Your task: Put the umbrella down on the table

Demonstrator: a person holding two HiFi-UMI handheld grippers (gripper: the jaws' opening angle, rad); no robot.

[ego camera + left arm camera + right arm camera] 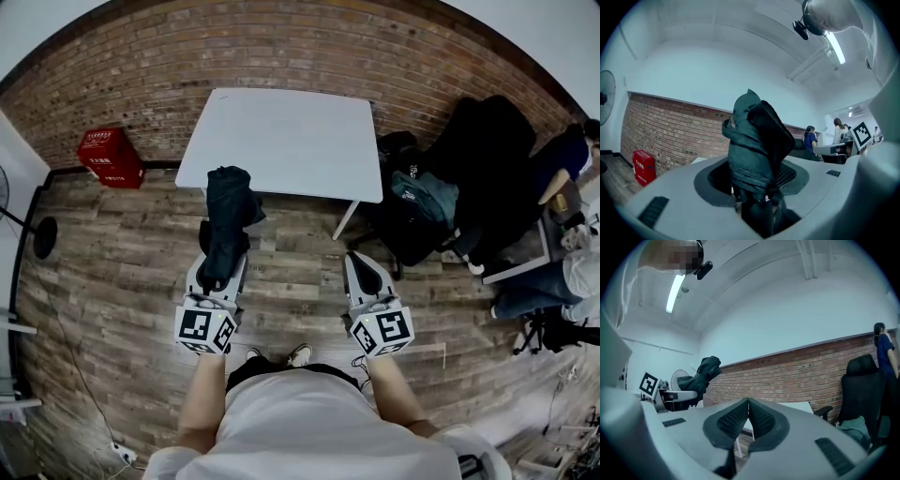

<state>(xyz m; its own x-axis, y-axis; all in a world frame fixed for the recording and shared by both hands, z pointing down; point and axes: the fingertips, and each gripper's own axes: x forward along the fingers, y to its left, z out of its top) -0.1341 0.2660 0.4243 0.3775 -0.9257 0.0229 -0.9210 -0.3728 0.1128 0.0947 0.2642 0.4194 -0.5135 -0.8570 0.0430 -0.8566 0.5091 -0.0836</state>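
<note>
A folded dark umbrella [225,225] stands clamped in my left gripper [219,272], its top reaching over the near left corner of the white table [291,141]. In the left gripper view the umbrella [757,150] rises upright between the two jaws, which are shut on its lower part. My right gripper [364,277] hangs to the right, above the wooden floor, in front of the table. Its pads [736,420] meet at the tips with nothing between them. The right gripper view also shows the umbrella [704,373] off to the left.
A red crate [111,157] sits by the brick wall at left. A black office chair with bags [441,202] stands right of the table. People sit at a desk at the far right [562,234]. A fan base [42,234] stands at left.
</note>
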